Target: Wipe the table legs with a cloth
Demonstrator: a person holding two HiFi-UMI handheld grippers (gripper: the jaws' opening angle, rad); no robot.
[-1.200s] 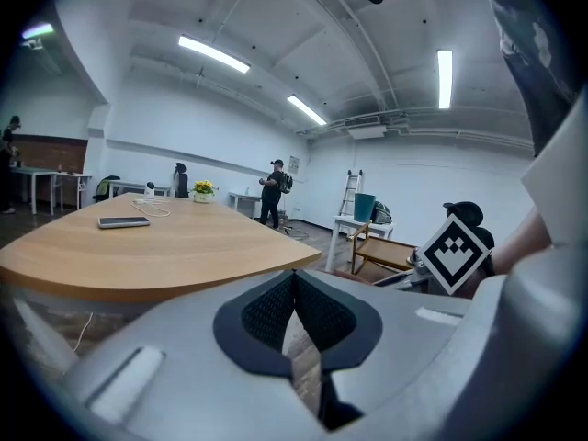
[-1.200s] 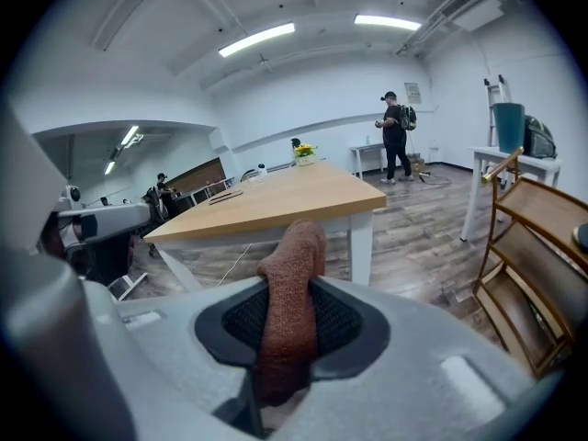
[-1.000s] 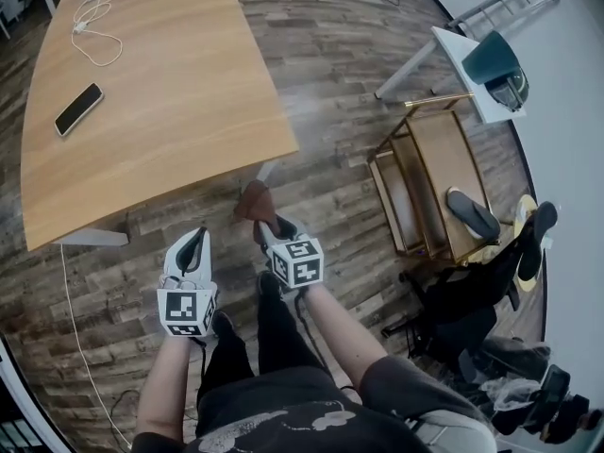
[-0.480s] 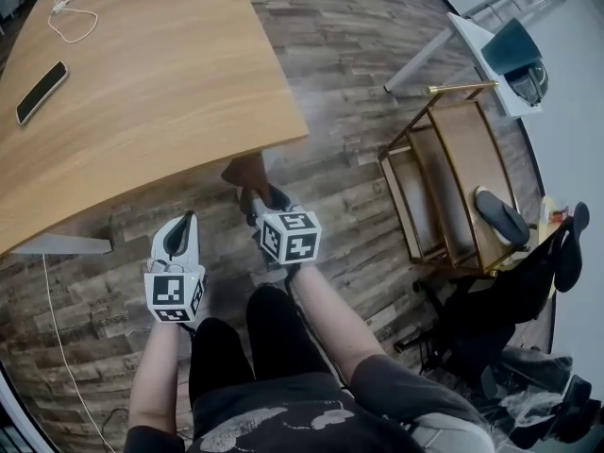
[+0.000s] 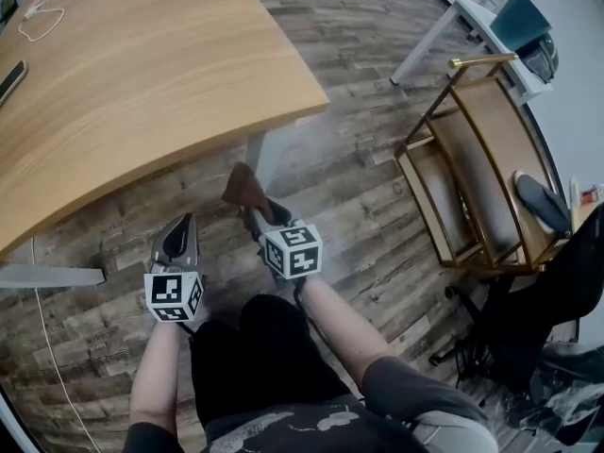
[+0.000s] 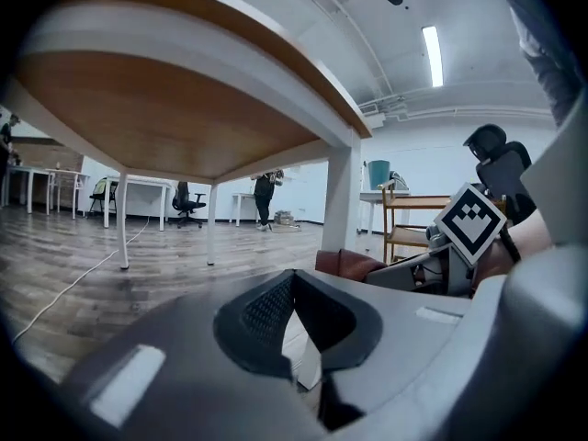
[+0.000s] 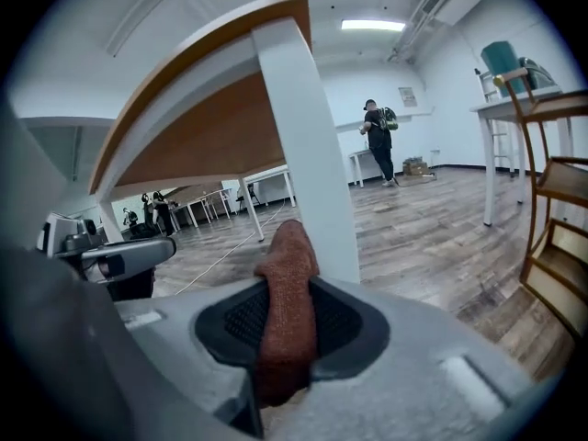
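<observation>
A rust-brown cloth (image 7: 287,301) is pinched in my right gripper (image 7: 285,338), which is shut on it; in the head view the cloth (image 5: 245,187) sticks out ahead of that gripper (image 5: 257,217), just short of the white table leg (image 5: 255,151). From the right gripper view the leg (image 7: 308,163) rises directly behind the cloth, close to it; contact cannot be told. My left gripper (image 5: 177,243) hangs to the left, shut and empty, its jaws (image 6: 294,324) closed together. The wooden tabletop (image 5: 142,74) lies above the leg.
A gold-framed shelf cart (image 5: 472,173) stands on the floor to the right. A white side table (image 5: 472,22) with a teal object is at the far right. A second white table foot (image 5: 47,276) and a cable (image 5: 47,347) lie left. The person's dark-trousered legs are below.
The view has shifted: the table edge and leg now sit closer above the grippers. My right gripper with the cloth has edged toward the leg; the left gripper stayed beside it.
</observation>
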